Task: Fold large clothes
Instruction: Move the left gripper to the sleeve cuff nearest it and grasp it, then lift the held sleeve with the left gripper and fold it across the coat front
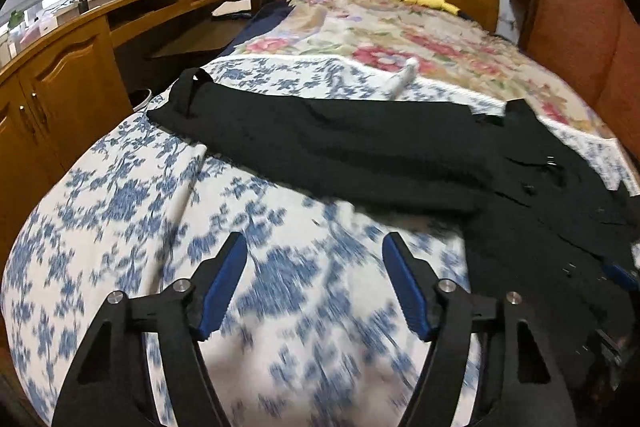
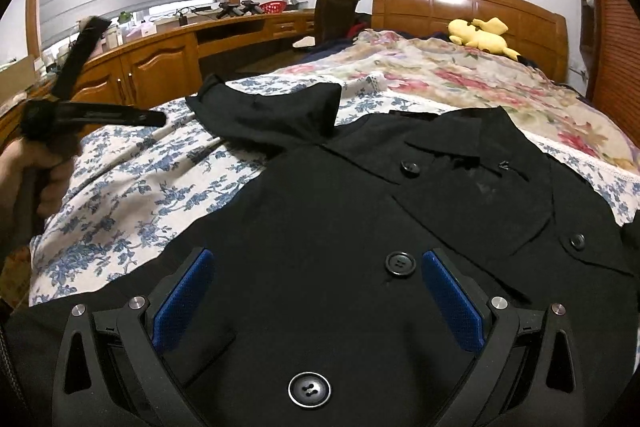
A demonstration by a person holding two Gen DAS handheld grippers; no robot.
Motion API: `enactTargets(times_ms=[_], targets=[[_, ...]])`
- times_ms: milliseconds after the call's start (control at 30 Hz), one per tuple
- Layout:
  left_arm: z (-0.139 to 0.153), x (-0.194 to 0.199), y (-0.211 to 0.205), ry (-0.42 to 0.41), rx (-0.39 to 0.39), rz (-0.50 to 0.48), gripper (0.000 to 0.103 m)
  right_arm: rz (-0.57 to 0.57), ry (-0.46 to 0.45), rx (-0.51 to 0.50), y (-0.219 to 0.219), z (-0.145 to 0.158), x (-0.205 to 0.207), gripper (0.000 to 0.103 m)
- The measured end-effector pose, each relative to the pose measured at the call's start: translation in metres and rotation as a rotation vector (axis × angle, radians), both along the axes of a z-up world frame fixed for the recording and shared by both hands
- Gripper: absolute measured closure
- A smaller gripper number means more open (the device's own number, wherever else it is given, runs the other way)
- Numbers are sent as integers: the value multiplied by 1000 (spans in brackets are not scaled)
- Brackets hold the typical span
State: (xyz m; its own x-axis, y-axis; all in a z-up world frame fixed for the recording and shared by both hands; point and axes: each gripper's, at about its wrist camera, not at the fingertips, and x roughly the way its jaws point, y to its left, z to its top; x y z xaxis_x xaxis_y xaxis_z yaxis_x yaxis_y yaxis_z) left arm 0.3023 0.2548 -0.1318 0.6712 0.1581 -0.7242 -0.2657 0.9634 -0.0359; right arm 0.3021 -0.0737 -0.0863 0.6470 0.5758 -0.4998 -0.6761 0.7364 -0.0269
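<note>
Black grippers (image 1: 314,243) — blue pads, silver screws.

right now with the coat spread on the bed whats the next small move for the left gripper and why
Probably carry the left gripper on to the sleeve and close on its cuff end. Its jaws stand apart over bare bedsheet with nothing between them, and the sleeve lies stretched out away from the coat, not yet folded in.

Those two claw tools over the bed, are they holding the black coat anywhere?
No. The left gripper is open over the blue floral bedsheet, and the right gripper is open above the black coat.
</note>
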Motion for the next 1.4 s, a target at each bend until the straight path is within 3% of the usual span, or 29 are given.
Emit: enactTargets(times_ms=[267, 433, 700, 767, 800, 900, 1067, 1233, 1400], targets=[[-29, 59, 31, 25, -35, 58, 34, -7, 4, 4, 13, -4, 4, 0], [-44, 91, 59, 37, -171, 137, 35, -11, 20, 20, 13, -6, 7, 0], [-60, 115, 87, 80, -281, 218, 47, -17, 43, 45, 13, -11, 12, 0], [-60, 119, 87, 86, -266, 224, 76, -18, 42, 44, 14, -12, 12, 0], [-58, 122, 86, 94, -253, 223, 97, -19, 44, 44, 14, -12, 12, 0], [-45, 125, 78, 87, -215, 193, 101, -21, 44, 51, 13, -12, 12, 0], [18, 114, 33, 9, -119, 111, 101, -33, 33, 58, 5, -6, 7, 0], [78, 90, -44, -50, -21, -40, 101, -45, -3, 61, -14, 10, -8, 0], [96, 65, -112, -68, 0, -167, 101, -71, -44, 76, -36, 21, -20, 0]])
